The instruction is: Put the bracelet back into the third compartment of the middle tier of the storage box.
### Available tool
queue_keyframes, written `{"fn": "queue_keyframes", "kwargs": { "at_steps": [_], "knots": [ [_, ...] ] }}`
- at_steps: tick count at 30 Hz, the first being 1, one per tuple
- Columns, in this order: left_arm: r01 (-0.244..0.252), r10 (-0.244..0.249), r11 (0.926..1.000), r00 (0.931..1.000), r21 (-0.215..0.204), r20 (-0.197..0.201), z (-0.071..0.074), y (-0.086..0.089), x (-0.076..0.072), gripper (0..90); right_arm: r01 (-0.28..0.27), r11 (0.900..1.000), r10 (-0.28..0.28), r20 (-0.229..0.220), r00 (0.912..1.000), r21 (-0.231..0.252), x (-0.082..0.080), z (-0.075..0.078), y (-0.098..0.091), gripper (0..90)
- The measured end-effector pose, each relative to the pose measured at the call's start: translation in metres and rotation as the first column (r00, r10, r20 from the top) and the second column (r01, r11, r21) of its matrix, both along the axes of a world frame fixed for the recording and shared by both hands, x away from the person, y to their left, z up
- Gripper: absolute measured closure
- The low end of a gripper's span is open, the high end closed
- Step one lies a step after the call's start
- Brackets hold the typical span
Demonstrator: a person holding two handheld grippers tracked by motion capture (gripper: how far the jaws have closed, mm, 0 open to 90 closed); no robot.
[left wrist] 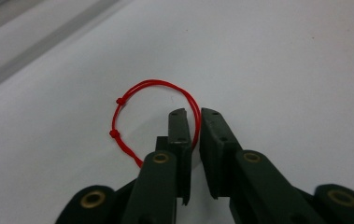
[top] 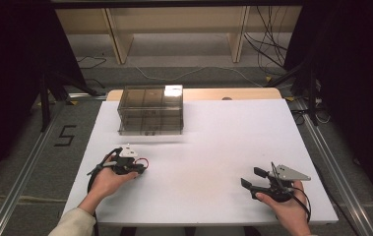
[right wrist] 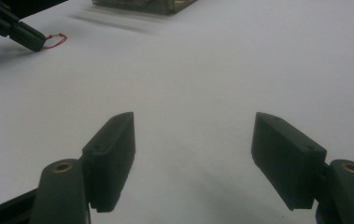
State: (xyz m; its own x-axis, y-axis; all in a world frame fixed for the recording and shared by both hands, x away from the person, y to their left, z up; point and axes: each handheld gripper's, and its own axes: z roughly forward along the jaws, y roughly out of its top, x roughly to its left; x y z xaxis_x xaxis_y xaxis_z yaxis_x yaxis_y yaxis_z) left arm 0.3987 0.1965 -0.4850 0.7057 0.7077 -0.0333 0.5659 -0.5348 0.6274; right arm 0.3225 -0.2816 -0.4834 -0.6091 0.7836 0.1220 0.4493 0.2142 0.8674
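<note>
Between the left claw [left wrist: 195, 122] tips sat the red cord loop [left wrist: 153, 84], pinched at its near-right arc (w/ table [top: 213, 142] beneath); right claw [right wrist: 193, 154] gaped empty, well apart.

Left gripper [left wrist: 191, 126] sits low near the table's [top: 213, 137] left edge, jaws pinched on a red cord loop [left wrist: 132, 116]; right gripper [right wrist: 193, 154] near the front right corner, jaws spread wide
</note>
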Motion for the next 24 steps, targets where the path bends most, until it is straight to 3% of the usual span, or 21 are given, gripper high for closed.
{"fn": "queue_keyframes", "kwargs": {
  "at_steps": [15, 24],
  "knots": [
    [-0.015, 0.015, 0.9996, 0.9999, 0.025, 0.000, 0.0023, -0.0034, -0.0009, 89.8, 0.001, 1.0000, -0.001, 0.001, 1.0000, 0.001, 0.0003, -0.0001, -0.0003, 31.2],
    [-0.019, 0.019, 0.9998, 0.9998, 0.007, 0.001, 0.0047, -0.0041, -0.0021, 89.9, 0.002, 1.0000, -0.002, 0.001, 1.0000, 0.001, 0.0003, -0.0001, -0.0008, 31.1]
  ]
}}
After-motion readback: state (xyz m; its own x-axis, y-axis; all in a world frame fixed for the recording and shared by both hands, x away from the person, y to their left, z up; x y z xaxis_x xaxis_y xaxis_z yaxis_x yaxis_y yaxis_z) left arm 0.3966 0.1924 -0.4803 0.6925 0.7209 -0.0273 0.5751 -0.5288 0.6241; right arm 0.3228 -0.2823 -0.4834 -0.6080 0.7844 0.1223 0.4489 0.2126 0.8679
